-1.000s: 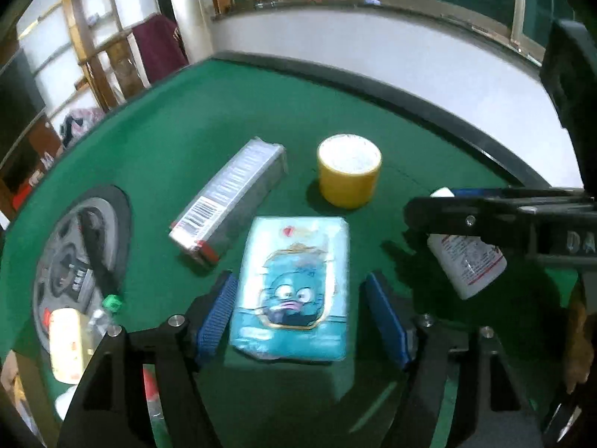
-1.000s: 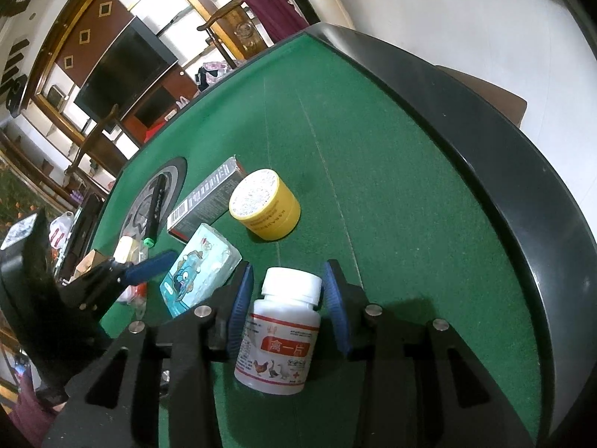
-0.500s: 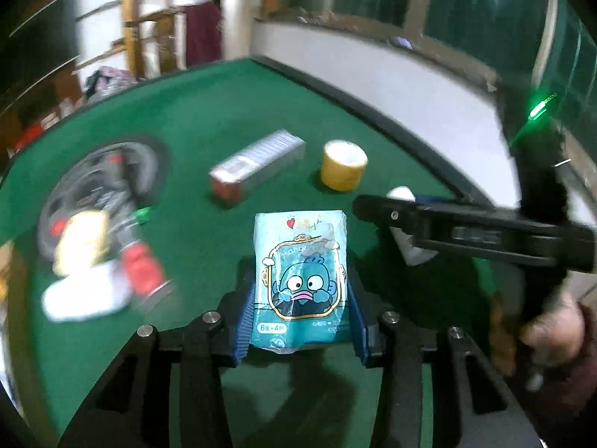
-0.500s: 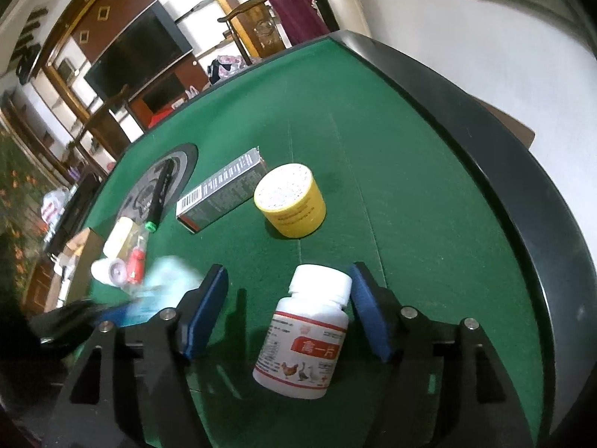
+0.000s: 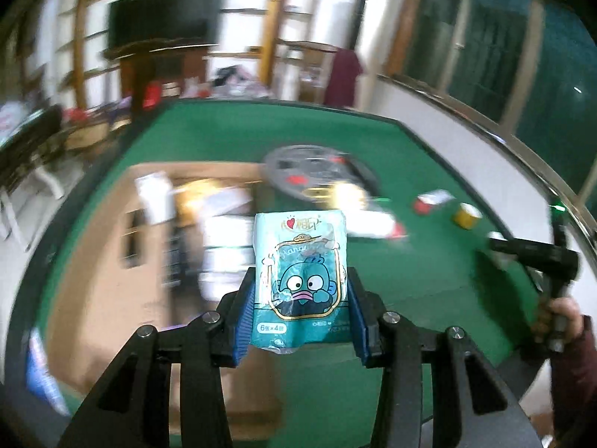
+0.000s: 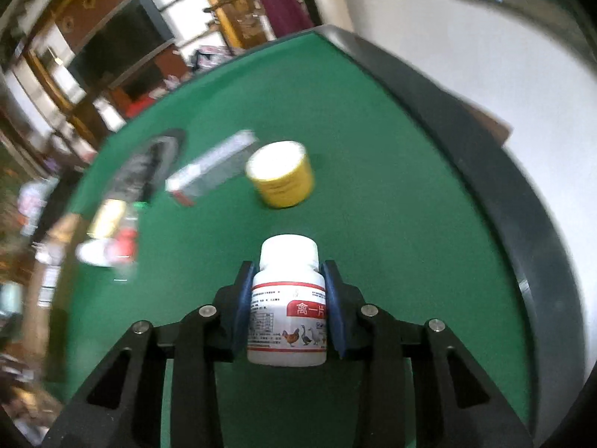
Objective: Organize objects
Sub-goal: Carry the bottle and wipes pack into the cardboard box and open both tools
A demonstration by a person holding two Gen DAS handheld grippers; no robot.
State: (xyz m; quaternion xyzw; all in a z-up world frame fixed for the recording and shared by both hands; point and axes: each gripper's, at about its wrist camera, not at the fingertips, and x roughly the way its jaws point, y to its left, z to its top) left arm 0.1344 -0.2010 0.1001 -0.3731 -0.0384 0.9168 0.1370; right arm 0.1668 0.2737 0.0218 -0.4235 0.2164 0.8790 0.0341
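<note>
My left gripper (image 5: pixel 300 291) is shut on a teal tissue pack (image 5: pixel 300 272) with a cartoon fish, held up above the green table. Behind it lies a brown cardboard box (image 5: pixel 112 261) with blurred items inside. My right gripper (image 6: pixel 287 295) is shut on a white pill bottle (image 6: pixel 287 298) with a red label, held above the table. A yellow jar (image 6: pixel 281 179) and a grey and red carton (image 6: pixel 209 171) lie beyond it; both also show small in the left wrist view, the jar (image 5: pixel 466 215) beside the carton (image 5: pixel 433 199).
A grey round plate (image 5: pixel 309 175) with a pen and small bottles sits mid-table. A red-capped bottle and a yellowish item (image 6: pixel 108 235) lie left of the right gripper. The black table rim (image 6: pixel 485 171) runs along the right. The right hand's tool (image 5: pixel 537 254) shows at far right.
My left gripper lifted the tissue pack and swung left toward the cardboard box. My right gripper closed on the pill bottle and raised it.
</note>
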